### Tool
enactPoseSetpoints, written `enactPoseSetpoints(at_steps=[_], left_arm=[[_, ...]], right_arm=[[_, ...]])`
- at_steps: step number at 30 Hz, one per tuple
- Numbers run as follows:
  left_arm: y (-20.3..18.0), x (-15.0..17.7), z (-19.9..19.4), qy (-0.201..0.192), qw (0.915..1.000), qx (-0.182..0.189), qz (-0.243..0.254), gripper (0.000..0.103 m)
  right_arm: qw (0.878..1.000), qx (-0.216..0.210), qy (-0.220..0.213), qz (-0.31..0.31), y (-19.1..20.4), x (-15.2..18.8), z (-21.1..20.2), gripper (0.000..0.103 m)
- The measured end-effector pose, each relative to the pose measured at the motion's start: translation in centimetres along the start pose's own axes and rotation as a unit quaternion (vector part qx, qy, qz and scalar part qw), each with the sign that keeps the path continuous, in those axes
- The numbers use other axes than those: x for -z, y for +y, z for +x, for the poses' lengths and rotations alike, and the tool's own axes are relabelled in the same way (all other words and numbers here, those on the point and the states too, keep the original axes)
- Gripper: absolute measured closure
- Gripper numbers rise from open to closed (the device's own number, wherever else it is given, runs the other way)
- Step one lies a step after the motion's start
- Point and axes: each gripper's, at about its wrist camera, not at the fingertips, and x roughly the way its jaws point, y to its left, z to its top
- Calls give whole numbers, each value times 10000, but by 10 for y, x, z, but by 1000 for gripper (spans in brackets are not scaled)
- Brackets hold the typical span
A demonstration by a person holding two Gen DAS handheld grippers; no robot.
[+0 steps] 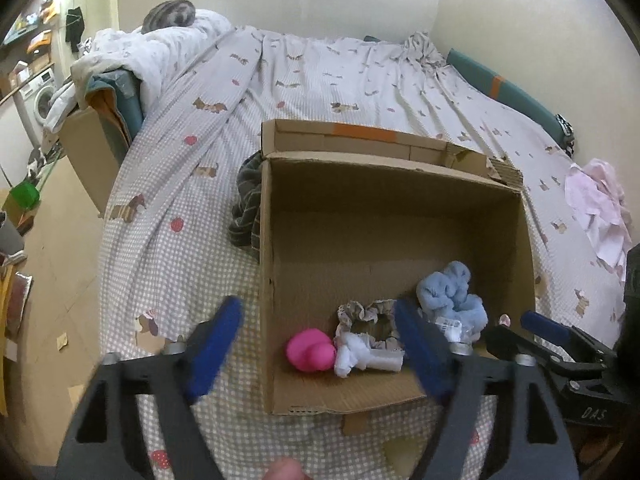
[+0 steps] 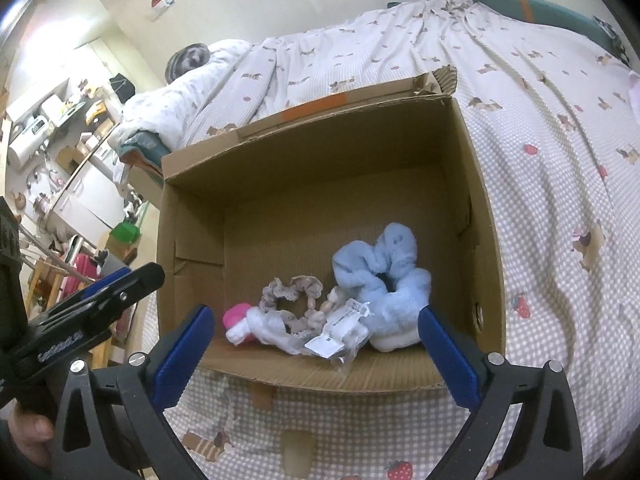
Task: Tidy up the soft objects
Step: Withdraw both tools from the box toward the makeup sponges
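Both the left gripper (image 1: 320, 344) and right gripper (image 2: 316, 344) hang spread and empty over the open brown cardboard box (image 2: 192, 216), its fluffy pale-blue scrunchie (image 2: 384, 280) dropped at five o'clock, so next likely comes fetching the crumpled pink cloth (image 1: 600, 208) at three o'clock.

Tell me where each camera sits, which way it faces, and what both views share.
Left wrist: rides the left gripper, angled down at the cardboard box on the bed; shows its own open blue fingers, the right gripper at right, a fingertip at the bottom edge.
Right wrist: rides the right gripper, angled down into the box; open fingers, left gripper at left, a hand at lower left.
Shared: box, blue scrunchie, pink toy, bedsheet.
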Motion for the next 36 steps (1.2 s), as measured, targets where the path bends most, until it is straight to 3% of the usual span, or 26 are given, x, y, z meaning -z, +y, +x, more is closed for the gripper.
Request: enactPoseSetpoints(at_steps=[22, 36], left_arm=[[17, 27, -31, 108, 9995, -251, -149, 14], [24, 60, -39, 399, 9978, -421, -316, 14]], right_arm=[[9995, 301, 65, -102, 0, 26, -21, 0], [9985, 250, 481, 24, 4, 59, -21, 0]])
